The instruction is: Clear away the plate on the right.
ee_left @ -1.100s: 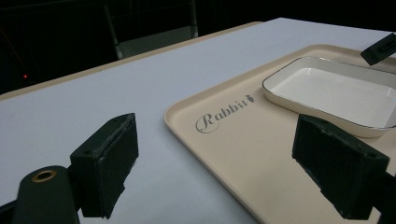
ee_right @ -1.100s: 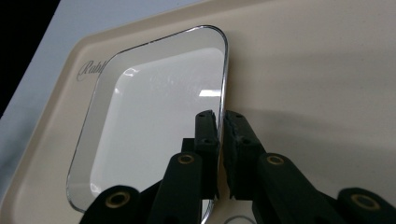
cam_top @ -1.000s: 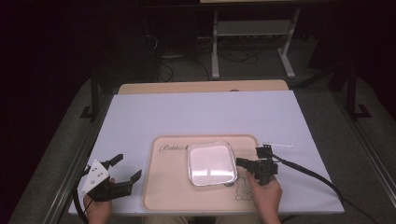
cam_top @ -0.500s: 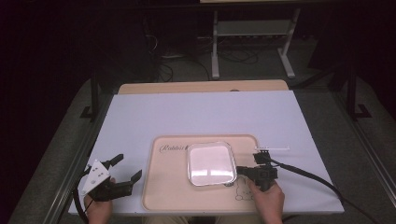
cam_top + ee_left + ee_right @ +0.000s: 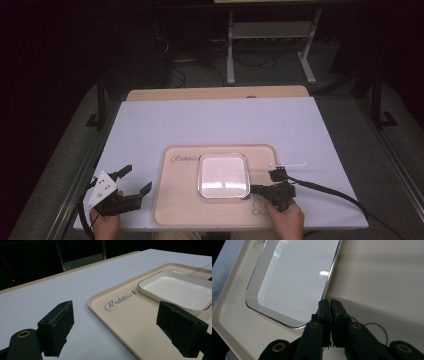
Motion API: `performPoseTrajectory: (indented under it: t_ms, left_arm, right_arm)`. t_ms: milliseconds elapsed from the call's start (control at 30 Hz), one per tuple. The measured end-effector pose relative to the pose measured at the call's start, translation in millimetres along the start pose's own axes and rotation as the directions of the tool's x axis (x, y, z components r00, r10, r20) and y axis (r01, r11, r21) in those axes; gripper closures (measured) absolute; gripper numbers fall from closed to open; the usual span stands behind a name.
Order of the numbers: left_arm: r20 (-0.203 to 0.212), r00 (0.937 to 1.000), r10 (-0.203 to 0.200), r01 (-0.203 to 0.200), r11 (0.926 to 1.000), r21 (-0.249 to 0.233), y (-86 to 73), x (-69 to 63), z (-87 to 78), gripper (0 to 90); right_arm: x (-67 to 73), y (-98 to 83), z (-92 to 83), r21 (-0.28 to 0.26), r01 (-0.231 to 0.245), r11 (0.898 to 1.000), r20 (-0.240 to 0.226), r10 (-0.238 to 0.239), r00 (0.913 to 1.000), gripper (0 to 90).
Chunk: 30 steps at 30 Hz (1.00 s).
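Change: since a second ago we have drawn the right gripper (image 5: 252, 189) slightly nearer the dish's (image 5: 223, 175) corner.
Right claw: pinched shut on the dish's rim.
Left claw: left gripper (image 5: 122, 332) wide, empty.
Dish: square, glossy white, dark-edged, on the beige tray (image 5: 172, 207).
Handling: we judge it stiff, slippery, breakable; grip the rim.

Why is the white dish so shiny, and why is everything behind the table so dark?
High view: the square white dish glares pale under the overhead light, while the floor behind the table is nearly black. Right gripper view: a small bright glint sits on the dish, and the closed jaws of the right gripper look soft. Left gripper view: the near jaws are slightly blurred, and the tray lettering is sharp.
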<state>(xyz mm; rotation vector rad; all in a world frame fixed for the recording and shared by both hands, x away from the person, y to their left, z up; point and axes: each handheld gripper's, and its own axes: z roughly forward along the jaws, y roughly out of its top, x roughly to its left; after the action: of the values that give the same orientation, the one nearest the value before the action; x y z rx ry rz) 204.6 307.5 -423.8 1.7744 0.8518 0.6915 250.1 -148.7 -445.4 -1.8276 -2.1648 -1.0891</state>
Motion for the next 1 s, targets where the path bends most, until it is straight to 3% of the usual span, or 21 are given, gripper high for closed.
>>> performPoseTrajectory:
  t_ms: [333,467,567,633,700,833,1000]
  left_arm:
    - [0.0,1.0,0.002,-0.002,1.0,0.004,-0.3,0.6,0.2,13.9]
    - [0.001,1.0,0.001,-0.001,1.0,0.004,-0.2,0.4,0.1,14.0]
    - [0.001,1.0,0.002,-0.002,1.0,0.008,-0.5,1.0,0.6,13.9]
    - [0.0,1.0,0.002,-0.002,0.9999,0.01,-0.6,1.0,0.8,13.9]
    - [0.0,1.0,0.001,-0.001,0.9999,0.01,-0.8,1.1,1.2,13.9]
    - [0.0,1.0,0.003,-0.003,0.9999,0.015,-1.1,1.1,2.0,13.9]
    - [0.0,1.0,0.002,-0.002,0.9998,0.018,-1.4,1.2,2.8,14.0]
  right_arm:
    - [-2.0,6.9,-15.2,-0.066,0.07,0.995,0.0,-0.071,0.9975,75.5]
    - [-6.0,11.6,-25.8,-0.122,0.137,0.983,0.02,-0.135,0.9906,68.7]
    - [-12.0,17.5,-29.9,-0.13,0.165,0.978,-0.009,-0.168,0.9858,62.1]
    - [-14.5,20.0,-31.7,-0.134,0.188,0.973,-0.01,-0.191,0.9815,59.7]
    - [-16.3,22.2,-34.1,-0.15,0.233,0.961,-0.006,-0.237,0.9716,56.7]
    - [-21.8,25.7,-36.8,-0.17,0.265,0.949,-0.026,-0.273,0.9616,49.4]
    - [-28.9,27.4,-39.8,-0.189,0.321,0.928,-0.023,-0.331,0.9433,43.3]
